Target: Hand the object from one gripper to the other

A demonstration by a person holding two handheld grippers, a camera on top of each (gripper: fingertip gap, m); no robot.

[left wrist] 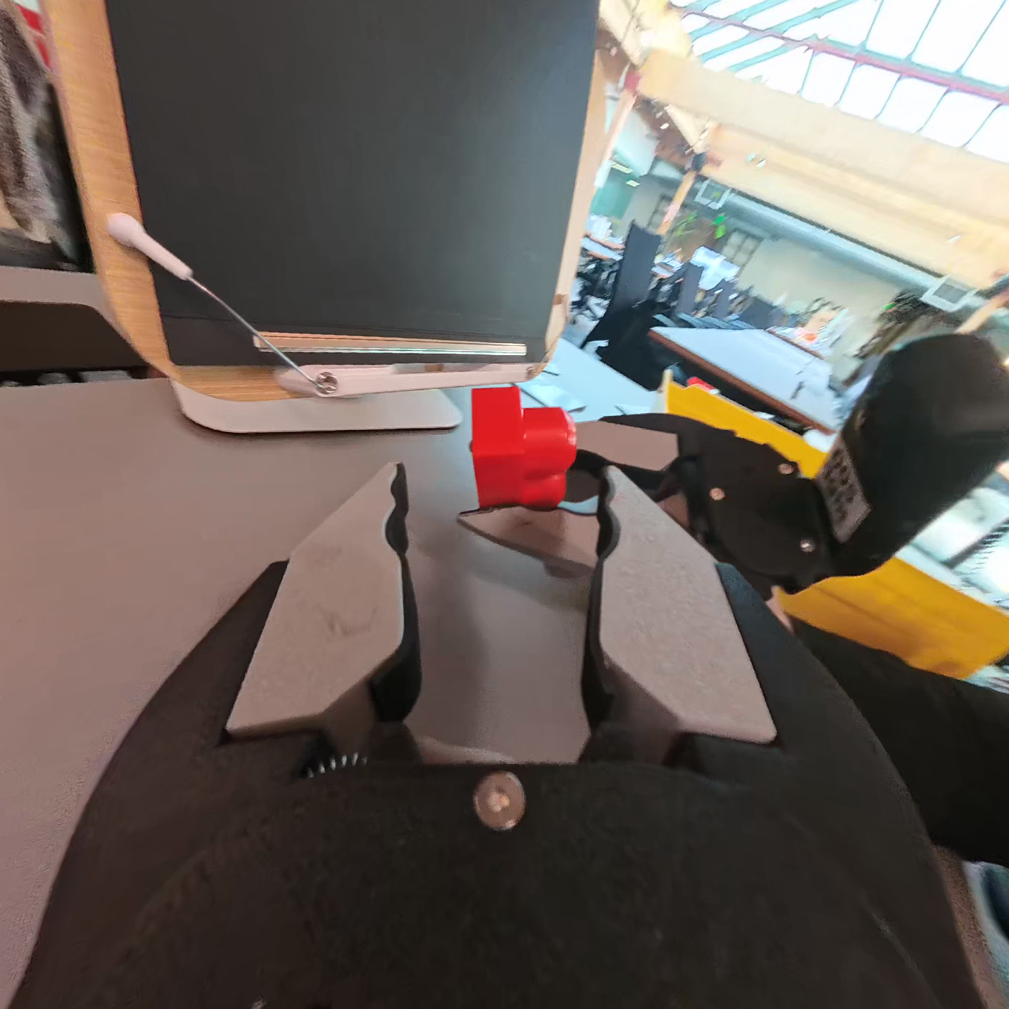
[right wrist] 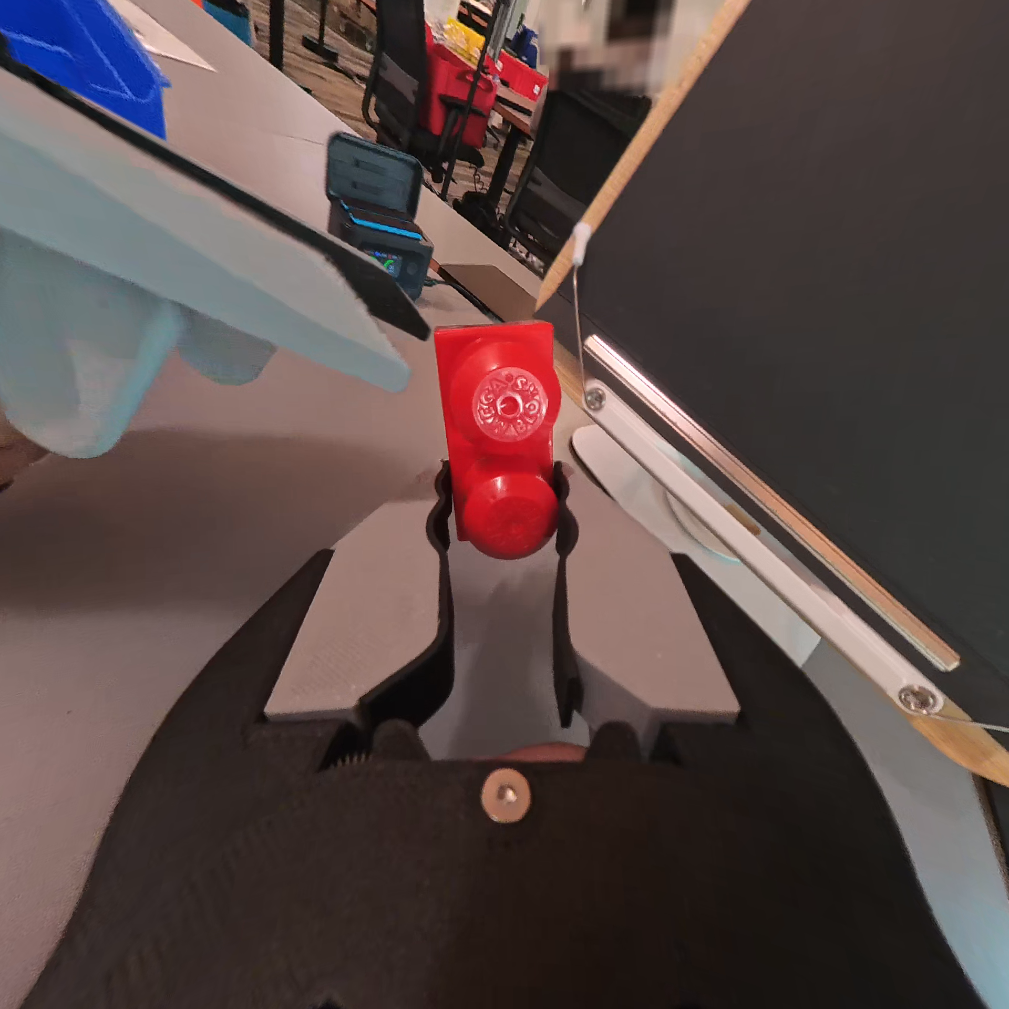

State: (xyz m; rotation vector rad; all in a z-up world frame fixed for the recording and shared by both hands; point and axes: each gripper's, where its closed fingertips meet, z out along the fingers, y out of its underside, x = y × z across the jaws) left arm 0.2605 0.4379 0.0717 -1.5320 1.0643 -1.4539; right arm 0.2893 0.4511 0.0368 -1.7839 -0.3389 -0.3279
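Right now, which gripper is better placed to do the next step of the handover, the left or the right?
Left. The right gripper is already shut on the red block, so it can only present it. The left gripper is open and empty, its fingers beside the block, whose free end sticks out for it to close on.

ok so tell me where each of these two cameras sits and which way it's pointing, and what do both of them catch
Left wrist view: on the left gripper, looking along its open fingers over the grey table toward the black board; the right gripper reaches in from the right.
Right wrist view: on the right gripper, looking along its fingers, shut on the red block; the left gripper's pale finger juts in upper left.
Shared: the red block, the board and the table.
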